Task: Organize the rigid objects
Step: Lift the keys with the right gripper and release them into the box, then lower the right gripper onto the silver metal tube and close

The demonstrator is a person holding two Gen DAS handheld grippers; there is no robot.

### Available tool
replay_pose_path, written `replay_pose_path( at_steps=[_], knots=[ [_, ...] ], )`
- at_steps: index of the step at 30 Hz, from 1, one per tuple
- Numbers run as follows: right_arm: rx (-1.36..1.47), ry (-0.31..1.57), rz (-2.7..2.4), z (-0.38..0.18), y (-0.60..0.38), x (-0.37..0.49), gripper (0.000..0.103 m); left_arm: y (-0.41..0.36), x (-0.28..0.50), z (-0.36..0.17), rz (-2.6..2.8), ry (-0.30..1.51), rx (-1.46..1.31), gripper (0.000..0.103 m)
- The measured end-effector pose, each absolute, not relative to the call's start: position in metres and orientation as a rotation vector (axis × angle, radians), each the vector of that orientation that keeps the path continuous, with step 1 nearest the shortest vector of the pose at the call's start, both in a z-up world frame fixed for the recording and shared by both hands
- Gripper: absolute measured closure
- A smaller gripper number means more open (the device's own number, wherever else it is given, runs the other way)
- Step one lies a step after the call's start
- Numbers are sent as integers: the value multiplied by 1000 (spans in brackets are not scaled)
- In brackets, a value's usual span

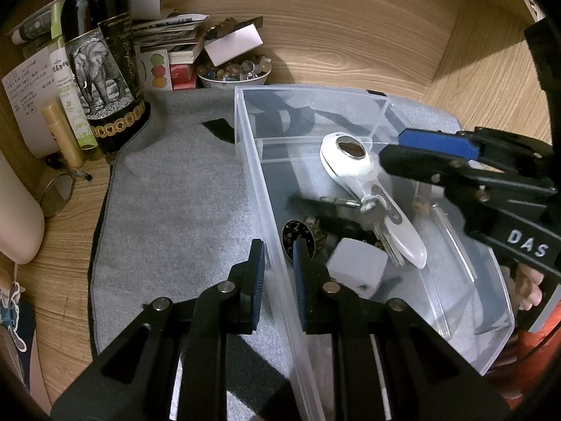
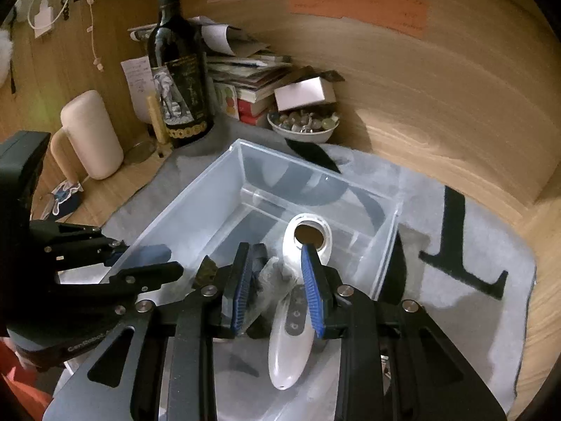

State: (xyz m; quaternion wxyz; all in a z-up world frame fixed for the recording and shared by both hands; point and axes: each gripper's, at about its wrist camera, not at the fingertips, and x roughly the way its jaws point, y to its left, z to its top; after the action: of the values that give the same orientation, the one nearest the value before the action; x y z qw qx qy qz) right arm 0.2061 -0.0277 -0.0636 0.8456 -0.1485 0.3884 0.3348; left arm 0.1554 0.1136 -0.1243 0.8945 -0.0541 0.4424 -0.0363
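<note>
My left gripper (image 1: 278, 256) clamps the clear plastic bin's (image 1: 491, 336) wall; my right gripper (image 2: 277, 273) stands slightly apart over the smooth white handheld device (image 2: 291, 343), half hiding dark clutter.

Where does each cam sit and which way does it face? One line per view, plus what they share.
Left wrist: on the left gripper, angled down at the clear bin, its wall between the fingers; right gripper enters from the right, fingers of a hand behind it.
Right wrist: on the right gripper, angled down into the bin at the white handheld device; left gripper at left.
Shared: bin, device, wine bottle, bowl of stones, grey mat.
</note>
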Motion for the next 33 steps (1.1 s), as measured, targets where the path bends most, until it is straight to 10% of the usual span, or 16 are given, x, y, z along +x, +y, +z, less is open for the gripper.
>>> replay_pose_path(
  at_steps=[19,33],
  knots=[
    [-275,651,513,-16,-92,180,52,113,155,-124,-77,917,-114,88],
    [-163,902,375,-93,-148,187,51,113,155,-124,-76,917,-111,88]
  ],
)
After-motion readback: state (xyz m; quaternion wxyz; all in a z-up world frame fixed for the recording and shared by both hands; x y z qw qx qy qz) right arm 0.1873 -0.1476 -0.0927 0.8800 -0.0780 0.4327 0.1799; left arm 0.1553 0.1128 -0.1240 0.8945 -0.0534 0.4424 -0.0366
